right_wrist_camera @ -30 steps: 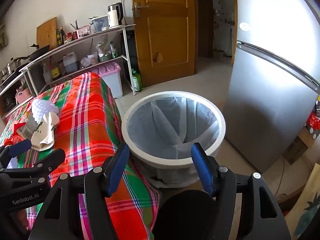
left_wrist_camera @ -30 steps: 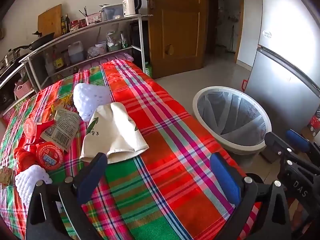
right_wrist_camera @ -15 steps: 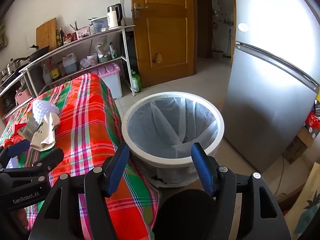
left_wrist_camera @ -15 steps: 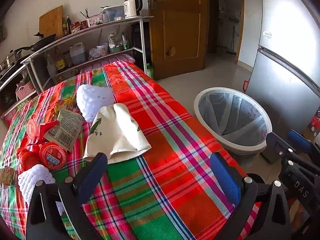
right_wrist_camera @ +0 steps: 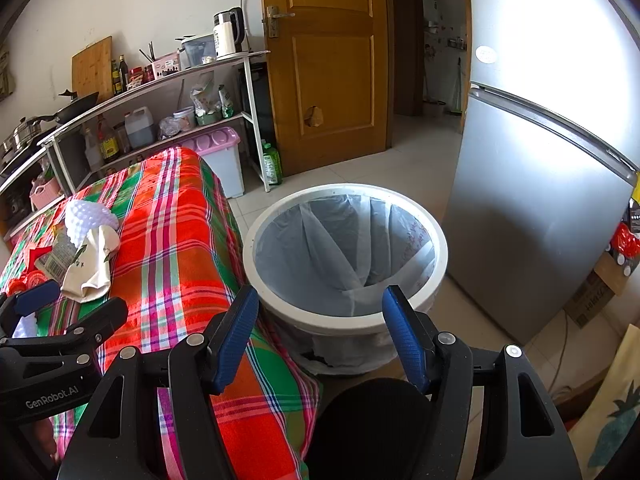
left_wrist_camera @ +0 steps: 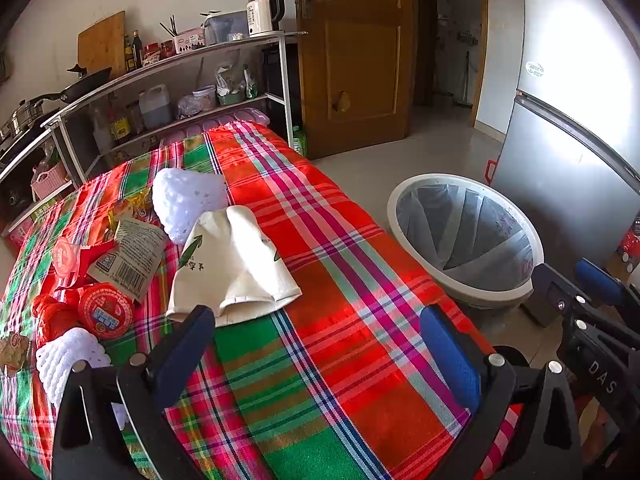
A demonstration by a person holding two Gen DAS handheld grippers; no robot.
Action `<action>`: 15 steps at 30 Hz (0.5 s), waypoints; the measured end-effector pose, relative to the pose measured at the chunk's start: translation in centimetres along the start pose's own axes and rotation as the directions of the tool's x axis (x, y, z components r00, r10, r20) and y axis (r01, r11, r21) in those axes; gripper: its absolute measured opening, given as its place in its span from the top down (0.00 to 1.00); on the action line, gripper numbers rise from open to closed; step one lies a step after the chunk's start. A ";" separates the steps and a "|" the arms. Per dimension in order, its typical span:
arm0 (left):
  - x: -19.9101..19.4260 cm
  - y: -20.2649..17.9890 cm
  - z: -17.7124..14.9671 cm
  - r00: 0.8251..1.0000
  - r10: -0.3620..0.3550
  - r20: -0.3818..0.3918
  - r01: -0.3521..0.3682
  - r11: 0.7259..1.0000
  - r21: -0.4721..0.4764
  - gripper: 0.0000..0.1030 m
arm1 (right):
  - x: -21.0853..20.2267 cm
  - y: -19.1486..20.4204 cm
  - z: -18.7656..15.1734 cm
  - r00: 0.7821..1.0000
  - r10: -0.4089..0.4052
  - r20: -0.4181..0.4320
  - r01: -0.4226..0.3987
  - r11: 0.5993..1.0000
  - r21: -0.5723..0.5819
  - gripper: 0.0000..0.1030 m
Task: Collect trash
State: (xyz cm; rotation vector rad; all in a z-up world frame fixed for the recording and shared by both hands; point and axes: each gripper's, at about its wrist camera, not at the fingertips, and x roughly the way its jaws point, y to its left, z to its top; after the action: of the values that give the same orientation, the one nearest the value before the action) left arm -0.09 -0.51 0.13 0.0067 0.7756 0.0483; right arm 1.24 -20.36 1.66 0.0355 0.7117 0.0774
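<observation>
We see the cream paper bag (left_wrist_camera: 234,264) lying flat on the plaid tablecloth (left_wrist_camera: 360,320), long axis running away from the left gripper (left_wrist_camera: 316,356), mouth toward it. Both left and right gripper (right_wrist_camera: 320,336) gape empty. Only the right view shows the lined bin (right_wrist_camera: 346,312) between its fingers

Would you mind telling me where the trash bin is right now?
The trash bin stands on the floor between the plaid-covered table and the silver fridge, directly ahead of the open right gripper.
</observation>
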 end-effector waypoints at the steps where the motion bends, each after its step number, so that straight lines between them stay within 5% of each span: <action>1: 0.0 0.0 0.0 1.000 0.000 0.000 0.000 1.000 0.000 0.00 | 0.0 0.0 0.0 1.000 -0.001 0.000 0.001 1.000 0.001 0.37; 15: -0.3 -0.1 0.0 1.000 -0.004 0.010 0.004 1.000 0.007 0.00 | -0.2 0.0 0.1 1.000 -0.004 0.005 0.004 1.000 0.002 0.37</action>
State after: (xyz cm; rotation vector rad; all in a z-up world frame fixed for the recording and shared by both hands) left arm -0.25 -0.66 0.36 0.0118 0.7656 0.0417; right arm 1.13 -20.39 1.88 0.0357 0.7065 0.0724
